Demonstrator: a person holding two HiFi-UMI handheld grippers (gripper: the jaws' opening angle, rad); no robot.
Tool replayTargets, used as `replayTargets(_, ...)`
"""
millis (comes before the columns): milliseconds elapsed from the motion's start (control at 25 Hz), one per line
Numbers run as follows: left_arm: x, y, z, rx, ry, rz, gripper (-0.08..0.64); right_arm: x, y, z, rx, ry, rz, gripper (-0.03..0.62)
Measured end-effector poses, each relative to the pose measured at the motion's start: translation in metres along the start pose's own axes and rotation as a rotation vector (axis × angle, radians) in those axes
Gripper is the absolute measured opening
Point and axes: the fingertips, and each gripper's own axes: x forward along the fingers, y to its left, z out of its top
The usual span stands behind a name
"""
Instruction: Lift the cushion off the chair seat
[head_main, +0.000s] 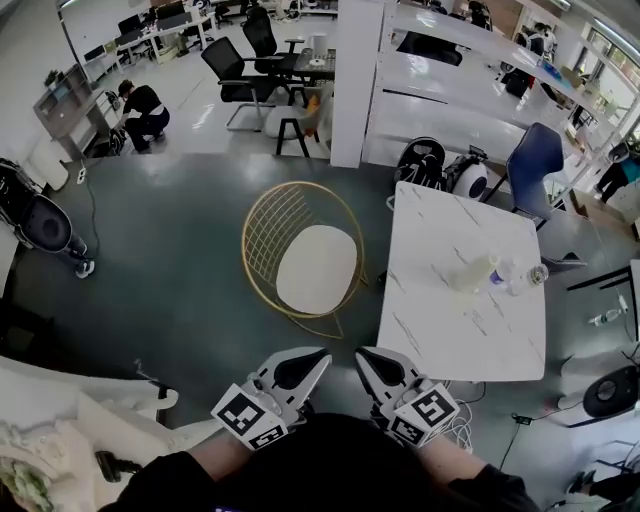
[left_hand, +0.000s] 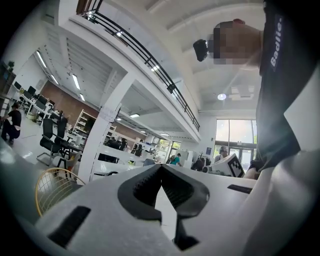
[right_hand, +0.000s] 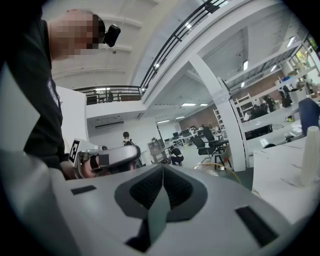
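Observation:
The gold wire chair (head_main: 262, 226) stands on the dark floor in front of me, with the round white cushion (head_main: 316, 268) lying on its seat. My left gripper (head_main: 322, 354) and right gripper (head_main: 363, 353) are held side by side close to my body, well short of the chair. Both are shut and hold nothing. In the left gripper view the left gripper (left_hand: 161, 168) has its jaws meeting at the tip, and the chair's wire rim (left_hand: 52, 183) shows low at the left. The right gripper (right_hand: 162, 168) is likewise closed, with the chair (right_hand: 220, 168) beyond it.
A white marble table (head_main: 448, 331) stands right of the chair, with a bottle (head_main: 478, 272) and small items on it. A white pillar (head_main: 355, 80), a blue chair (head_main: 535, 160), black office chairs (head_main: 233, 70) and a crouching person (head_main: 145, 110) are farther back.

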Motion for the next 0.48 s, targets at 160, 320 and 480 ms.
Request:
replayTargets(160, -0.006, 0.032, 0.013, 0.004, 0.006, -0.038, 0.017, 0.029, -0.007, 0.003, 0.040, -0.013, -0.064, 0.028)
replayTargets(320, -0.003, 0.055, 0.012, -0.006, 0.015, -0.044, 0.017, 0.047, -0.015, -0.001, 0.054, -0.005, -0.087, 0.028)
replayTargets(480, 0.007, 0.070, 0.006, -0.016, 0.027, -0.034, 0.017, 0.068, -0.024, -0.006, 0.067, 0.010, -0.057, 0.028)
